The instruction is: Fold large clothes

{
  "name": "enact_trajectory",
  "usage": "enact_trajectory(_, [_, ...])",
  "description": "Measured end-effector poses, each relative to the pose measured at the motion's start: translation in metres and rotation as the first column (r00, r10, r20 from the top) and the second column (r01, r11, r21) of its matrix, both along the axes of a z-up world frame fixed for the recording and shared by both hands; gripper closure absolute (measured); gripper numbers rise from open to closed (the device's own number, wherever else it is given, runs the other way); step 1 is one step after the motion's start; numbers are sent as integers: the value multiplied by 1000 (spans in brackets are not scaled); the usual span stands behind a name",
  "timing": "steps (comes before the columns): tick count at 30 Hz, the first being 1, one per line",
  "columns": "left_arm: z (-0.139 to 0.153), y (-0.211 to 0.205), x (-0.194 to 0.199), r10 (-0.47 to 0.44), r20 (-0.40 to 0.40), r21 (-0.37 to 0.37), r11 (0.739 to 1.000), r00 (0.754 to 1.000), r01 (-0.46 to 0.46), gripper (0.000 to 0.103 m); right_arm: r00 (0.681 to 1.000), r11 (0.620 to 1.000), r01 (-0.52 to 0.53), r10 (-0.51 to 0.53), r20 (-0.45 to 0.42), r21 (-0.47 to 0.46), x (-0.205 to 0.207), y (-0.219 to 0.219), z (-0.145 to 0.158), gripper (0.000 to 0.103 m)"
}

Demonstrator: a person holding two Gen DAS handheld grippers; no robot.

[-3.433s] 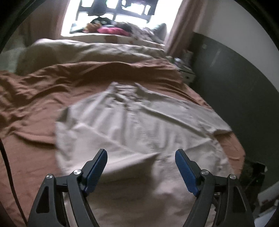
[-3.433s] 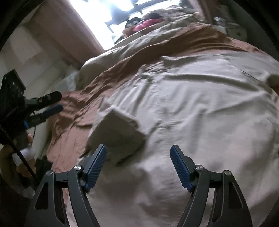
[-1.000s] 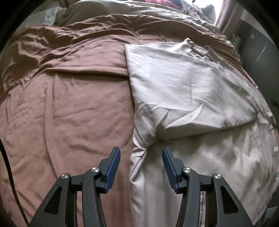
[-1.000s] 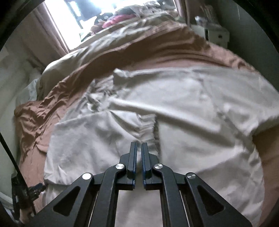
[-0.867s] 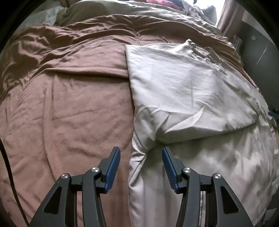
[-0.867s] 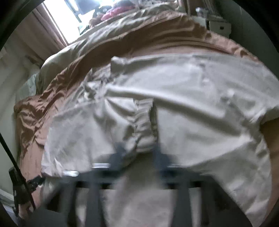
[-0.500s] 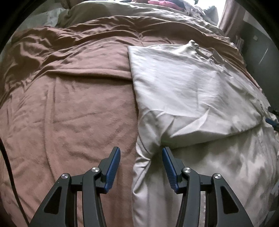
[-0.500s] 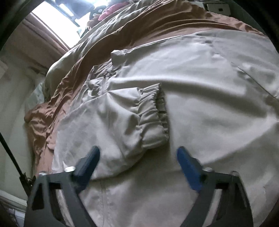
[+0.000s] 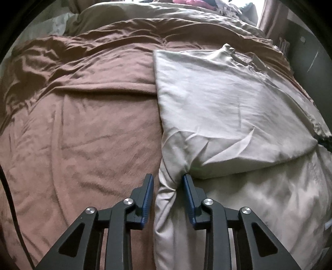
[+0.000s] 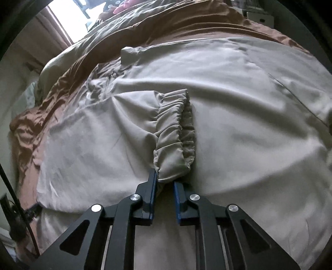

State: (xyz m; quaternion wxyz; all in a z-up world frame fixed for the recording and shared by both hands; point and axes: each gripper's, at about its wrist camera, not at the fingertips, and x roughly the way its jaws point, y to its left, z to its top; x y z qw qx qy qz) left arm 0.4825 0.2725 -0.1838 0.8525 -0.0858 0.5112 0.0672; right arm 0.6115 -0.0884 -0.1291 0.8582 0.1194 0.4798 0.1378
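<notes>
A big pale beige jacket (image 9: 228,108) lies spread on a bed with a brown blanket (image 9: 83,124). In the left wrist view the jacket fills the right half of the frame and the brown blanket fills the left half. One sleeve (image 9: 238,124) is folded across the jacket's body, from the left edge toward the right side of the frame.

The left claw (image 9: 167,182) is at the bottom middle of that view. Its two blue pads are a narrow way apart and are closing. A bunched fold at the jacket's left edge sits between them. The right pad touches the cloth, but the left pad still shows a small gap, so the cloth is not pinched.

In the right wrist view the jacket covers most of the frame. The sleeve's gathered cuff (image 10: 176,133) lies in the middle, on top of the jacket's body. The right claw (image 10: 165,182) is at the bottom middle, just under the cuff. Its pads are narrow and closing. The lower corner of the cuff sits between them. The left pad touches it, but I cannot tell if both pads press on it.

At the top of both views a grey-green quilt (image 9: 186,18) lies past the brown blanket, with a bright window (image 10: 68,22) at the upper left of the right wrist view.
</notes>
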Motion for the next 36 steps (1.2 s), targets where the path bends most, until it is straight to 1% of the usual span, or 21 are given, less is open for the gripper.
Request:
enact_trajectory(1, [0, 0, 0, 7, -5, -7, 1000, 1000, -7, 72, 1000, 1000, -5, 5, 1, 1, 0, 1, 2, 91])
enact_trajectory(3, [3, 2, -2, 33, -17, -26, 999, 999, -34, 72, 1000, 998, -3, 4, -14, 60, 2, -7, 8, 90])
enact_trajectory(4, [8, 1, -5, 44, -11, -23, 999, 999, -45, 72, 1000, 997, -3, 4, -16, 83, 5, -9, 10, 89])
enact_trajectory(5, [16, -1, -9, 43, 6, -25, 999, 999, -43, 72, 1000, 995, -2, 3, -6, 97, 3, -14, 16, 83])
enact_trajectory(6, [22, -2, -13, 37, 19, -31, 999, 999, -36, 72, 1000, 996, -1, -1, 20, 87, 1, -17, 24, 67])
enact_trajectory(7, [26, -3, -15, 33, 26, -34, 999, 999, -33, 71, 999, 996, -2, -2, 46, 84, -5, -22, 30, 55])
enact_trajectory(8, [33, -4, -19, 31, 33, -37, 999, 999, -29, 68, 997, 996, -4, -2, 73, 93, -10, -26, 37, 29])
enact_trajectory(9, [38, -6, -21, 31, 37, -38, 999, 999, -30, 66, 996, 994, -2, -9, 91, 111, -16, -32, 43, 20])
enact_trajectory(11, [51, -12, -25, 27, 57, -44, 999, 998, -25, 57, 995, 992, 5, -18, 102, 128, -26, -43, 48, 20])
enact_trajectory(12, [56, -16, -26, 24, 67, -44, 999, 997, -21, 55, 994, 991, 10, -24, 106, 131, -31, -50, 50, 20])
enact_trajectory(14, [69, -26, -28, 10, 91, -41, 999, 996, -6, 46, 992, 994, 32, -44, 122, 105, -45, -66, 53, 20])
enact_trajectory(15, [75, -32, -29, 4, 101, -39, 999, 995, 0, 44, 990, 995, 41, -53, 131, 92, -51, -75, 53, 20])
enact_trajectory(17, [87, -47, -30, -15, 126, -31, 999, 992, 19, 36, 987, 995, 58, -69, 145, 82, -63, -94, 54, 20])
enact_trajectory(21, [104, -76, -24, -53, 151, -13, 998, 987, 56, 34, 980, 990, 110, -123, 154, 87, -85, -136, 56, 20])
enact_trajectory(25, [113, -108, -14, -79, 168, -20, 996, 983, 83, 34, 967, 979, 173, -189, 169, 105, -106, -186, 62, 21])
enact_trajectory(29, [117, -144, 0, -114, 179, -25, 992, 977, 120, 34, 957, 966, 221, -242, 161, 133, -122, -222, 61, 32])
enact_trajectory(34, [117, -193, 21, -173, 183, -23, 983, 968, 180, 34, 939, 947, 279, -304, 160, 161, -132, -265, 59, 36])
enact_trajectory(36, [116, -215, 31, -203, 182, -16, 978, 962, 209, 34, 934, 938, 296, -324, 148, 181, -133, -283, 55, 46])
